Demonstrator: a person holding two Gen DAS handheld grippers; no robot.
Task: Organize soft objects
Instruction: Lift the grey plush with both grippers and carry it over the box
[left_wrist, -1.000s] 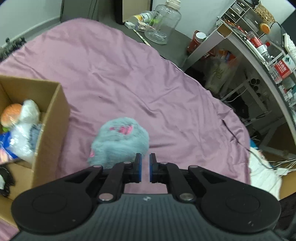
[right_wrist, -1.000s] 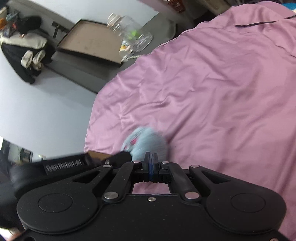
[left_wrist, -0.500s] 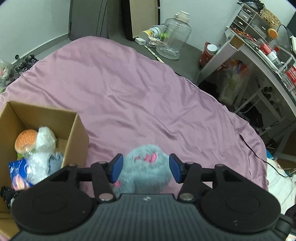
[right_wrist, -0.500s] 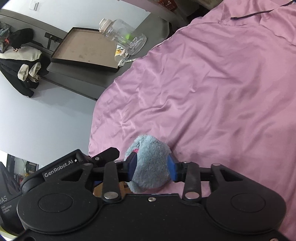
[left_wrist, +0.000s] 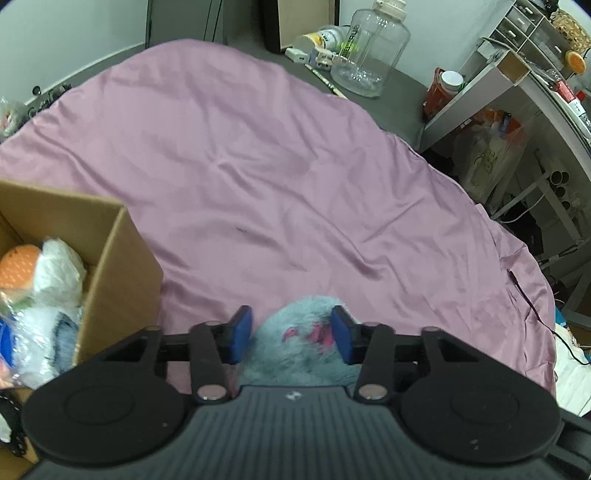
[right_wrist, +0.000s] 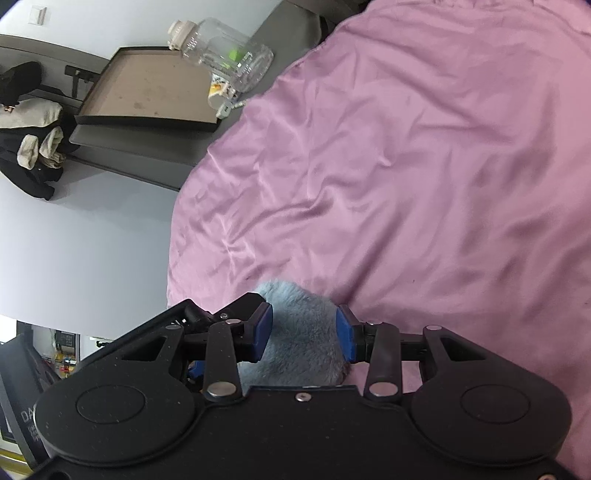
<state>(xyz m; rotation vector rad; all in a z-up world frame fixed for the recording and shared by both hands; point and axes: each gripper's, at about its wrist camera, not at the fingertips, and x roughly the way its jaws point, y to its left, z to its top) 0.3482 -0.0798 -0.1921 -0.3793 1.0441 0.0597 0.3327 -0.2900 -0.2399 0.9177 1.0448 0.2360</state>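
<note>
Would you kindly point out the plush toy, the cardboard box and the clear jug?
plush toy (left_wrist: 303, 347), left wrist view, on its blue fur by the pink marks.
cardboard box (left_wrist: 122, 273), left wrist view, on its outer side wall.
clear jug (left_wrist: 369, 48), left wrist view, on its body.

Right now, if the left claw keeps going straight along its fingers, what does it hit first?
Most likely the blue plush toy, already between the closing left claw jaws, with the purple bedsheet right beneath. Depth is hard to judge.

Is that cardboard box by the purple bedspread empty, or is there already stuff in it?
Not empty. The open cardboard box already holds soft things: an orange burger-like plush and bagged items. How deep they go is hidden.
</note>
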